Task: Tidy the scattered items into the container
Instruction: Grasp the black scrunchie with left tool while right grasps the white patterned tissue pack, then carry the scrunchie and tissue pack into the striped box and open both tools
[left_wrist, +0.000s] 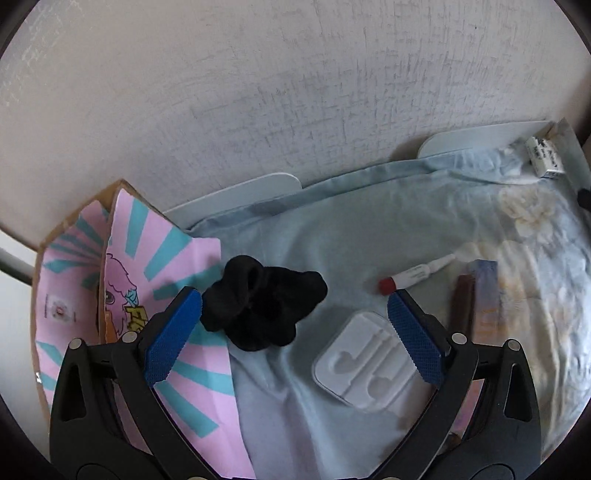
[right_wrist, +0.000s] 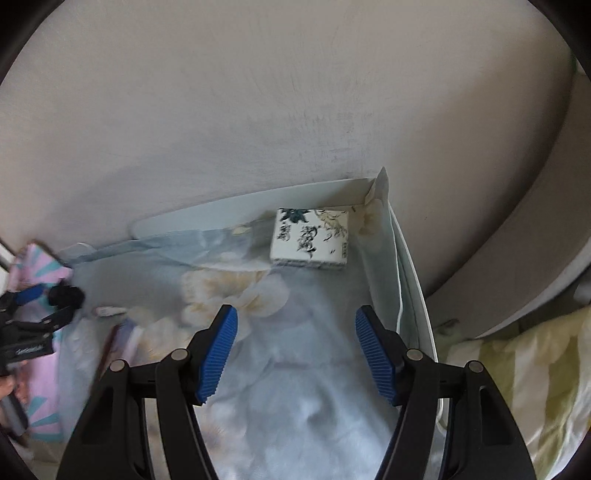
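Blue cloth (left_wrist: 332, 236) bears a black scrunchie (left_wrist: 264, 306) (untouched); left tongs (left_wrist: 293, 332) and right tongs (right_wrist: 297, 352) gape, released.

In the left wrist view, the pink and teal printed cardboard box (left_wrist: 74, 280) is partly covered by the left gripper's (left_wrist: 293, 328) black frame, so its inside cannot be seen. The brown and blue flat packet (left_wrist: 480, 295) disappears behind the right blue finger (left_wrist: 415, 339). In the right wrist view, the far-left edge is smeared: a small white tube (right_wrist: 109, 311), perhaps red-capped, is too blurred to tell.
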